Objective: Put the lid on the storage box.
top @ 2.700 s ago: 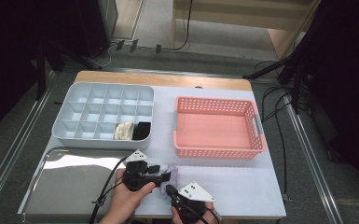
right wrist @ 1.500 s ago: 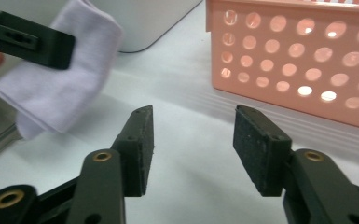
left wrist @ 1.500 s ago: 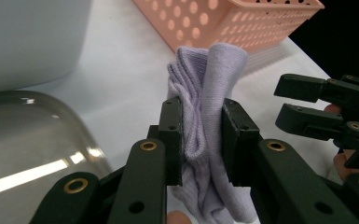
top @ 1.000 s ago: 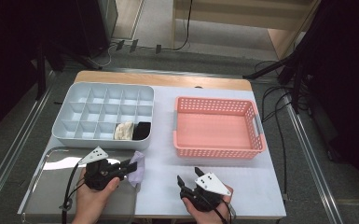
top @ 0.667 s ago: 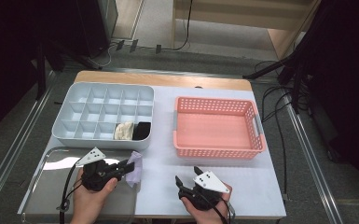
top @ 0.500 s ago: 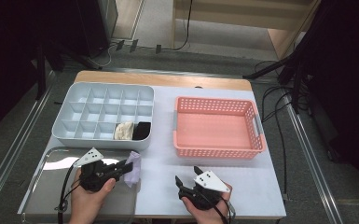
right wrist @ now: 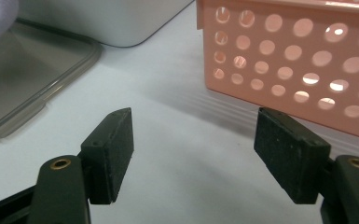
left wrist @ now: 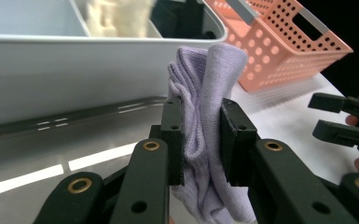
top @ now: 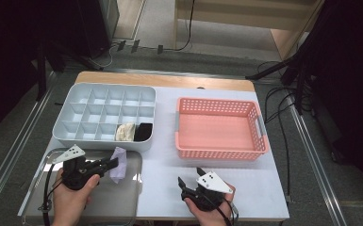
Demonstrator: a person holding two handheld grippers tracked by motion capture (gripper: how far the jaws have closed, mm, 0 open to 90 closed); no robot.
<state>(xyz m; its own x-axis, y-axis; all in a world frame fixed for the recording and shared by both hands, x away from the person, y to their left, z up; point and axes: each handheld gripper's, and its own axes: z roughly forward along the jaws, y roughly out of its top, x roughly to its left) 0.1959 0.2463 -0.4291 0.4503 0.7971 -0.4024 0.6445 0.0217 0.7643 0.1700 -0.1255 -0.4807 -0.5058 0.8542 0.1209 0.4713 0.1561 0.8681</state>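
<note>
While the soft purple sock (left wrist: pixel 205 116) is pinched between two flat black pads, it is held up over the shiny metal tray (top: pixel 42 207) by the left hand-held gripper (top: pixel 111 164). The sock is a knitted cloth, folded and bunched, with a rounded top that sticks up past the pads (left wrist: pixel 233 140). It is seen just in front of the grey box (top: pixel 75 136), near the box's front wall.

The box is made of smooth plastic with round corners and is split into many small square cells. A fluffy cream cloth (top: pixel 125 132) is tucked in one front cell, and a black cloth (top: pixel 143 131) is tucked in the cell beside it.

The right hand-held gripper (top: pixel 191 179) is held wide open over the white tabletop (top: pixel 160 179), and nothing is held between its blocky, rough black pads (right wrist: pixel 114 149). The pink basket (top: pixel 219 153) is seen just ahead of it. The basket is a plastic rectangle, and its walls are full of small round holes. A grey handle (top: pixel 261 126) is set at its end.
</note>
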